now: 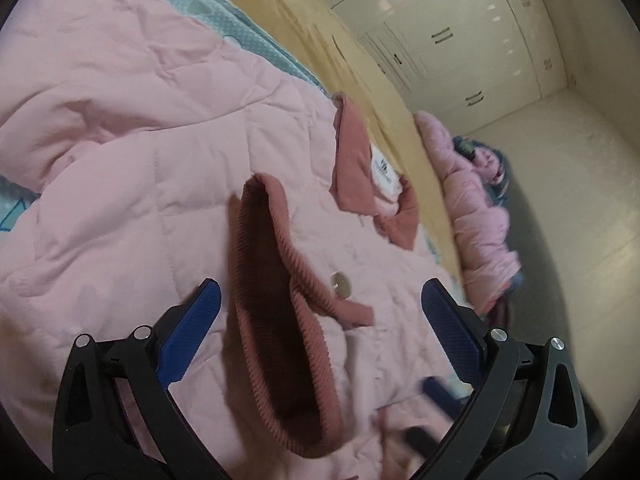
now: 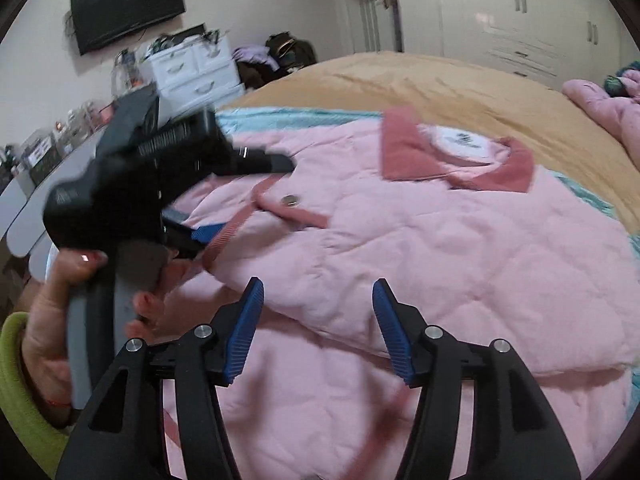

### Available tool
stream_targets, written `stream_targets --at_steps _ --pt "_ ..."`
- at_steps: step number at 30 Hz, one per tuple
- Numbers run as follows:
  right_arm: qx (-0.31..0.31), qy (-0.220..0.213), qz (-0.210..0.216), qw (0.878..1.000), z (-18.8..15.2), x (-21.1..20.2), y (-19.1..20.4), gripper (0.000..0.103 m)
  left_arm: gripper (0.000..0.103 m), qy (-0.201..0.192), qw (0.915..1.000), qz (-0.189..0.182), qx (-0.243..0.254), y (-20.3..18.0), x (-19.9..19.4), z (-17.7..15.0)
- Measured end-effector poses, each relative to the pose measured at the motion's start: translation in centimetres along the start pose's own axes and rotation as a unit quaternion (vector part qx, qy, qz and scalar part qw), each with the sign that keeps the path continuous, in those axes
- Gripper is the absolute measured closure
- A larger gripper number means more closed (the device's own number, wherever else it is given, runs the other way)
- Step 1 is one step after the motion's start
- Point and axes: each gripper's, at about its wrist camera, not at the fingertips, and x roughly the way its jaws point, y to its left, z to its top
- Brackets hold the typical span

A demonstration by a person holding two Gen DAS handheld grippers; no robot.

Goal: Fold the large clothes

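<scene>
A pink quilted jacket (image 2: 460, 248) with a dark pink corduroy collar (image 2: 456, 156) lies spread on the bed. Its sleeve is folded across the chest, the ribbed dark pink cuff (image 1: 280, 320) with a metal snap button (image 1: 341, 283) pointing up. My left gripper (image 1: 320, 300) is open, its blue pads (image 1: 188, 340) either side of the cuff just above it. In the right wrist view the left gripper (image 2: 208, 232) shows by the cuff, held in a hand. My right gripper (image 2: 318, 300) is open and empty over the jacket's lower fold.
The bed has a tan cover (image 2: 440, 84) and a teal patterned sheet (image 1: 240, 28). Another pink padded garment (image 1: 476, 208) lies at the bed's edge. White wardrobes (image 1: 460, 40) stand behind. A white drawer unit (image 2: 192, 68) and wall TV (image 2: 128, 4) are at the far left.
</scene>
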Motion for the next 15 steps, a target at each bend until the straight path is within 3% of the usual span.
stream_targets --at_steps 2,4,5,6,9,15 --pt "0.02 -0.004 -0.01 1.0 -0.2 -0.7 -1.7 0.048 0.015 0.002 0.9997 0.01 0.02 -0.5 0.6 -0.2" --pt "0.042 -0.01 -0.026 0.999 -0.4 -1.7 -3.6 0.048 0.04 -0.001 0.9974 0.043 0.057 -1.4 1.2 -0.6" --pt "0.052 -0.014 -0.036 0.998 -0.5 -2.2 -4.5 0.048 0.071 -0.007 0.9943 0.063 0.086 -2.1 1.3 -1.0" --pt "0.058 -0.016 -0.044 0.997 -0.6 -2.5 -5.2 0.048 0.08 -0.012 0.9927 0.068 0.099 -2.5 1.4 -1.0" --pt "0.082 -0.031 -0.077 0.993 -0.6 -4.2 -8.1 0.048 0.089 -0.043 0.9865 0.07 0.142 -4.3 0.0 -1.5" --pt "0.132 -0.072 -0.141 0.979 -0.4 -7.3 -13.2 0.048 0.091 -0.122 0.9666 0.053 0.219 -9.2 -4.8 -0.5"
